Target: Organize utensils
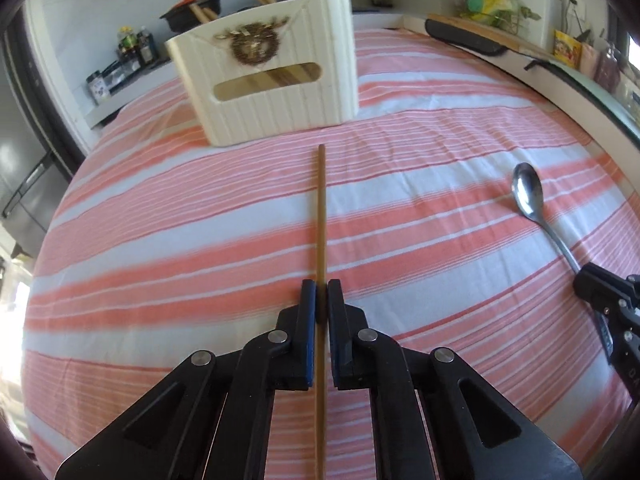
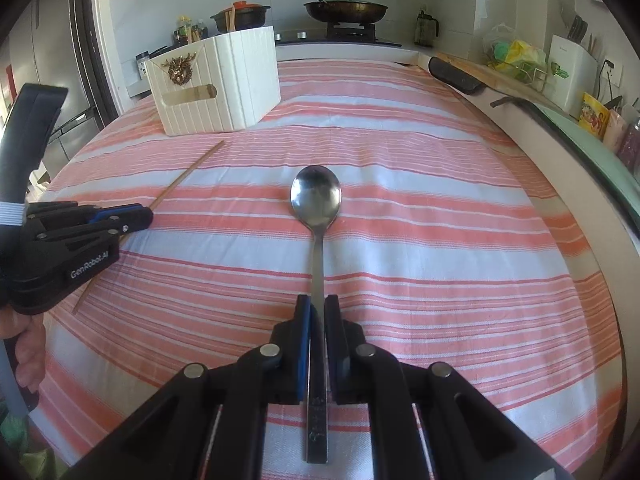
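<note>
My left gripper (image 1: pixel 321 286) is shut on a wooden chopstick (image 1: pixel 321 208) that points toward a white ribbed utensil box (image 1: pixel 272 76) with a gold emblem. The box holds several wooden chopsticks. The right wrist view shows the same gripper (image 2: pixel 146 216) and chopstick (image 2: pixel 188 172) at the left, low over the cloth. My right gripper (image 2: pixel 318 304) is shut on the handle of a metal spoon (image 2: pixel 316 200), whose bowl faces up toward the box (image 2: pixel 218 84). The spoon (image 1: pixel 528 194) and the right gripper's fingers (image 1: pixel 592 286) show at the right edge of the left wrist view.
A pink and white striped cloth (image 2: pixel 440 240) covers the table. Behind it a counter holds a black pot (image 2: pixel 240 18), a frying pan (image 2: pixel 346 10), bottles and a knife block (image 2: pixel 570 64). A black bar (image 2: pixel 456 76) lies at the table's far right edge.
</note>
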The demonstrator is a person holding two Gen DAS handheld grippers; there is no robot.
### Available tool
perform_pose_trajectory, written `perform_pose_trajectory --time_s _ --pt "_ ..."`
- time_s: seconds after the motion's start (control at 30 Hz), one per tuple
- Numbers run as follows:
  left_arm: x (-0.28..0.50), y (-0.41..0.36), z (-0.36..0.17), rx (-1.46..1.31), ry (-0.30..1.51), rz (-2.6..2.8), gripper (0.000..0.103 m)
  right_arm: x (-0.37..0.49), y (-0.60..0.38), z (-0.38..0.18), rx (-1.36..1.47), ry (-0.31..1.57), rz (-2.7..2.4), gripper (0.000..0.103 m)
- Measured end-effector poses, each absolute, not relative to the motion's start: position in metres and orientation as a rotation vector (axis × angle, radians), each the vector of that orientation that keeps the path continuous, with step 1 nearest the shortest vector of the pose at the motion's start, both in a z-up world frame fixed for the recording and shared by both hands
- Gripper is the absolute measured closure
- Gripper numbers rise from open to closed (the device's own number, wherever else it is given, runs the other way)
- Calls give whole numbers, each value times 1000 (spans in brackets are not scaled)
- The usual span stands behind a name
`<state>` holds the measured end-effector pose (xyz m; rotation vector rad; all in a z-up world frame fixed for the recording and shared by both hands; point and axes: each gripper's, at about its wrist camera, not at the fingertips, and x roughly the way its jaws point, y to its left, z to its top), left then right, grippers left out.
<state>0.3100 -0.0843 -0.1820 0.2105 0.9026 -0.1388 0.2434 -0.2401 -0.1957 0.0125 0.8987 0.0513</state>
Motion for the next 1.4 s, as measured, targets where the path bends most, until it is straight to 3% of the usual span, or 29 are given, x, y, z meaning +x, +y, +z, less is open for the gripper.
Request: perform_pose_trajectory --time_s 0.23,0.33,0.37,0.4,0.43,0.47,0.5,0.63,0.77,1.23,1.37,1.4 --pt "269 -1 -182 109 938 -31 98 227 -237 -193 -15 907 44 95" --pt "257 24 -180 30 946 -47 93 223 -237 -191 -5 915 59 94" --pt "255 31 -179 -2 953 -63 79 222 -238 -190 6 918 66 91" --pt "254 37 -179 -28 958 -77 56 221 -239 -188 18 916 75 78" --pt "253 43 -178 -48 958 -83 45 220 -240 -185 33 907 79 62" --pt "252 48 -176 -62 951 -85 32 219 -242 -182 49 894 77 56" --pt "252 51 -174 -71 944 -91 30 219 -243 -179 61 886 75 53" --pt "265 56 -171 -75 965 -134 30 230 -249 -175 105 904 68 53" --pt "276 55 -167 -17 979 -159 23 241 -252 -178 130 933 61 52" --pt "327 57 -182 4 1047 -174 23 305 -229 -196 -15 970 40 46" --pt "343 55 -182 -18 1053 -166 27 311 -225 -198 -35 946 36 48" --pt "346 52 -183 3 1052 -161 35 312 -225 -198 -38 942 36 52"
